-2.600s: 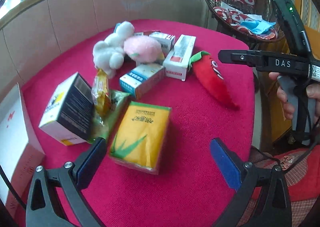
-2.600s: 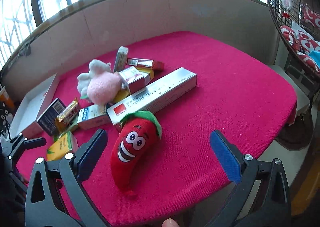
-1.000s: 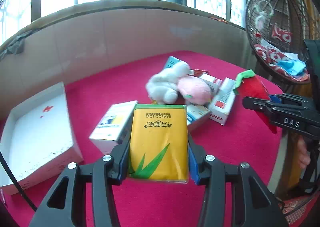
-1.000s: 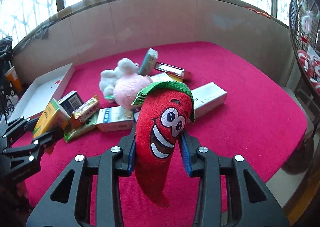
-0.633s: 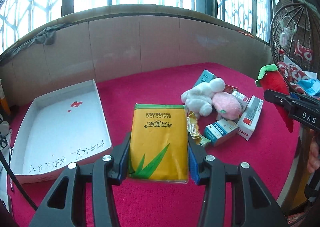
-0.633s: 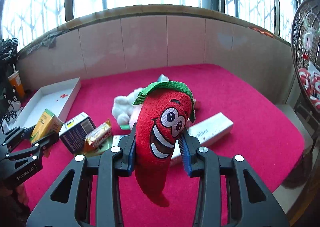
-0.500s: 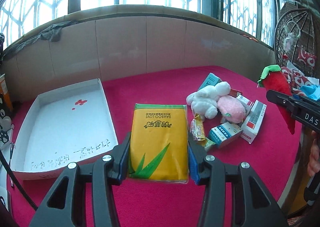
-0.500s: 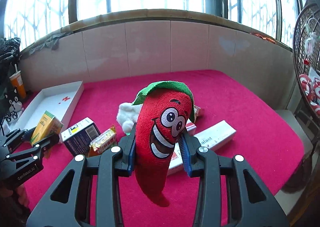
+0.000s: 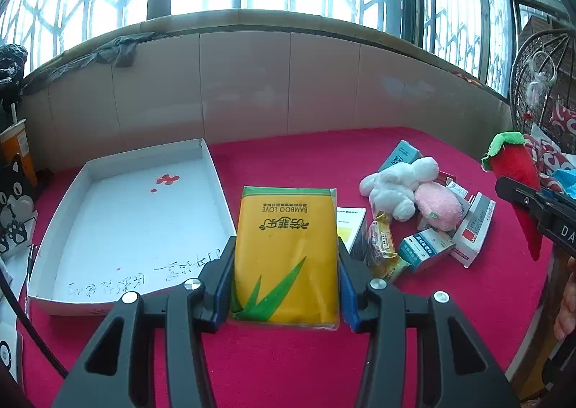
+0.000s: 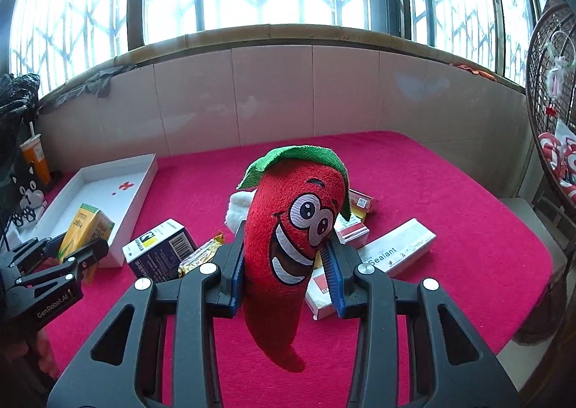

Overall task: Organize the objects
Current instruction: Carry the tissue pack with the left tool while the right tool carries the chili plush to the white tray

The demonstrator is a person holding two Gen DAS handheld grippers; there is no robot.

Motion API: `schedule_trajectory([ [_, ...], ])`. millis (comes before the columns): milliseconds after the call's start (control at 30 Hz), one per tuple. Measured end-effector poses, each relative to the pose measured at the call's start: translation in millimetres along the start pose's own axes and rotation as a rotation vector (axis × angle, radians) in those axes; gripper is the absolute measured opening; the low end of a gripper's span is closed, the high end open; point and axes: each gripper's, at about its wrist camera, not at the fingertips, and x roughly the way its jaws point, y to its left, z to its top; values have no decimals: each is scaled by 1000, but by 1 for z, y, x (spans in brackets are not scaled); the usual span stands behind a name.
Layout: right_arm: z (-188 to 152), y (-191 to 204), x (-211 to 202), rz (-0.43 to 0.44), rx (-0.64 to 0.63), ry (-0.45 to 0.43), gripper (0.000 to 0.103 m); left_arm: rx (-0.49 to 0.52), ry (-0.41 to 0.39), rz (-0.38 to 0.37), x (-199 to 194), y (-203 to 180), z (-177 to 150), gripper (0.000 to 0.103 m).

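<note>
We hold two things up in the air over the red bench (image 9: 450,318). Our left gripper (image 9: 284,278) is clamped on the yellow tissue pack (image 9: 286,249), with a blue pad pressed on each side of it. The pack has a green leaf on it. Just to the left of it, on the bench, sits the white tray (image 9: 216,177). The tray has red spots and some writing inside.

Our right gripper (image 10: 286,276) is clamped on the red chili toy (image 10: 288,257). The toy has a green cap and a big smile, and its pointy tip hangs down below the pads.

The other things lie in a heap on the bench. We see a white and pink plush toy (image 9: 410,192), a snack bar (image 9: 383,239), a dark box (image 10: 162,249), a blue and white box (image 9: 426,248) and a long white box (image 10: 396,251). The plush toy lies on top of some small boxes. A wicker chair (image 9: 543,84) stands off to the right of the bench.
</note>
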Motion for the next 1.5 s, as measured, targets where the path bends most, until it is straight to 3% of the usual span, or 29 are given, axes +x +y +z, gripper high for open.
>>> schedule_trajectory([
  [1033, -9, 17, 11, 30, -27, 41, 36, -65, -13, 30, -3, 27, -4, 49],
  [1500, 6, 34, 20, 48, -59, 10, 36, -120, -53, 104, -13, 57, 2, 49],
])
